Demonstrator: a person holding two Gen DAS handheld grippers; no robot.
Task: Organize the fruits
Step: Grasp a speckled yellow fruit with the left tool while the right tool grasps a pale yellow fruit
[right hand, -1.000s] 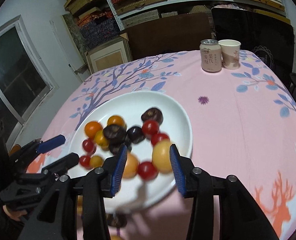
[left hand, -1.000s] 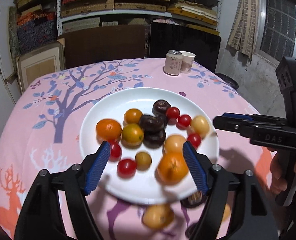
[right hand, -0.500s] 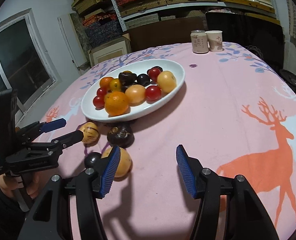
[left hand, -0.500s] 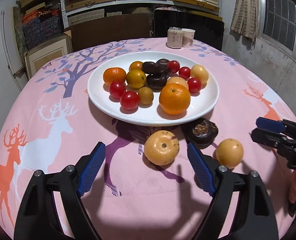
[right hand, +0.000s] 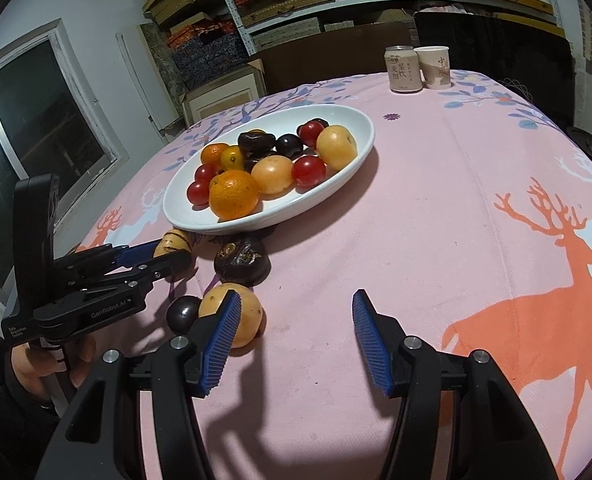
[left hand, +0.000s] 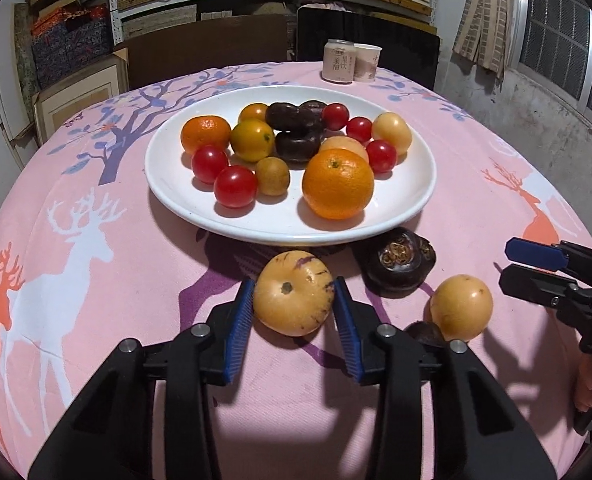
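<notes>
Fruit crowded a white plate [left hand: 412,196] on the pink tablecloth [left hand: 96,280]. Before it, the left gripper [left hand: 294,304] had just closed its jaws on a purple-streaked yellow fruit [left hand: 294,298]. Rightward, the right gripper [right hand: 296,328] hung half-open, empty, beside a smooth yellow fruit [right hand: 248,316].

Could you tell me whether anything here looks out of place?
Yes: four fruits lie on the tablecloth rather than on the plate: a yellow streaked fruit between the left tool pads, a dark wrinkled one, a smooth yellow one, and a small dark one.
</notes>
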